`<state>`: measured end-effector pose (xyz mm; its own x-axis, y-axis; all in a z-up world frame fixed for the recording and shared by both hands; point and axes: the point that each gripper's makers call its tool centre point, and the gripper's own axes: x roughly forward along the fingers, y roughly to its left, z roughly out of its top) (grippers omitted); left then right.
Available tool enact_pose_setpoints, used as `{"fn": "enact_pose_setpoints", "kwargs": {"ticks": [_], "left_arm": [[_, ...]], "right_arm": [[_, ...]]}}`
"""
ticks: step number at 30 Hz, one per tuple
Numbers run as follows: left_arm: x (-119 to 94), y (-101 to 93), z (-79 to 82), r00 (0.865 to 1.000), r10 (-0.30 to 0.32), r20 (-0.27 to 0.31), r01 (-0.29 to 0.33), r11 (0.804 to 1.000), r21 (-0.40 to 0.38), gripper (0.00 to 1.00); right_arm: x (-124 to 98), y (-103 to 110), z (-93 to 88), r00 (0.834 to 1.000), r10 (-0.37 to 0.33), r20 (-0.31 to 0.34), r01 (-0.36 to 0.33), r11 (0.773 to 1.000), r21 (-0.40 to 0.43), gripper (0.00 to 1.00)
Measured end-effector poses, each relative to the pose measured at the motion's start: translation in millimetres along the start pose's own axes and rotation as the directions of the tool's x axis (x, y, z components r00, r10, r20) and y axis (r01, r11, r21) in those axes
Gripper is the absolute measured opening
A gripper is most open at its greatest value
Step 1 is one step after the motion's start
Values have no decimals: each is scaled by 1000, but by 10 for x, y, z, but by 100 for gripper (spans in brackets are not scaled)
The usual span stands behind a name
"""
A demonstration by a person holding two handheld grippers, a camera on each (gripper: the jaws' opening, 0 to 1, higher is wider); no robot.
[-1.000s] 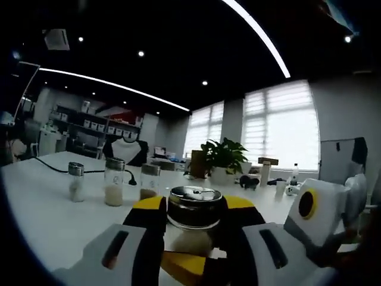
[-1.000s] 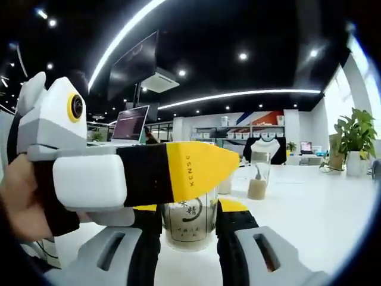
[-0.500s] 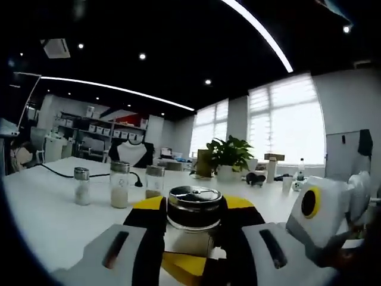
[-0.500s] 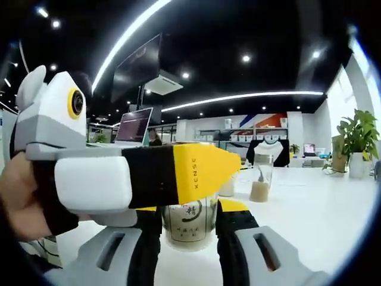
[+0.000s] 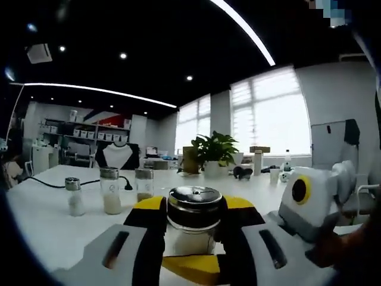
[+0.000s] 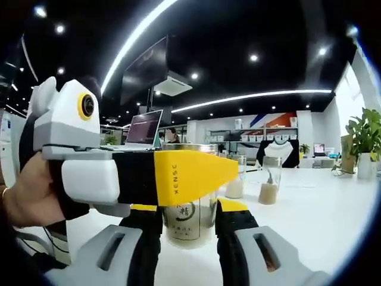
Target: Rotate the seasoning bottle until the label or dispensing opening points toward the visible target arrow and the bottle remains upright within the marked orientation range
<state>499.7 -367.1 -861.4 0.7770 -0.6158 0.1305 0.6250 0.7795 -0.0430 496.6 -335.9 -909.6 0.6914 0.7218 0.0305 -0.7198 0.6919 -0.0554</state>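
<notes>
A glass seasoning bottle (image 5: 191,241) with a dark metal lid stands upright on the white table (image 5: 41,220), holding pale powder. My left gripper (image 5: 193,204) is shut on it just below the lid. In the right gripper view the bottle (image 6: 186,221) shows a printed label facing the camera. My right gripper (image 6: 189,210) is shut on the lower glass. The left gripper (image 6: 217,174) reaches in from the left, its yellow jaw crossing the bottle's upper part. In the left gripper view the right gripper (image 5: 181,266) comes in from the right, its yellow jaw low in front of the bottle.
Three other seasoning jars (image 5: 111,190) stand in a row on the table to the left, next to a black cable (image 5: 41,182). A potted plant (image 5: 211,152) is further back. Two jars (image 6: 269,186) and a laptop (image 6: 146,128) also show. A hand (image 6: 27,199) holds the left gripper.
Both views have shifted a little with the hands. In the right gripper view the left gripper's jaw sits slightly lower, so the lid rim shows above it. Both grips hold.
</notes>
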Motion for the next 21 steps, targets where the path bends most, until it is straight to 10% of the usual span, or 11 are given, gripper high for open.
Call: {"fn": "enact_pose_setpoints", "kwargs": {"ticks": [21], "left_arm": [[-163, 246, 72, 1000, -4, 13, 4, 999, 51, 37]], "right_arm": [[-114, 75, -12, 999, 53, -5, -53, 999, 12, 34]]}}
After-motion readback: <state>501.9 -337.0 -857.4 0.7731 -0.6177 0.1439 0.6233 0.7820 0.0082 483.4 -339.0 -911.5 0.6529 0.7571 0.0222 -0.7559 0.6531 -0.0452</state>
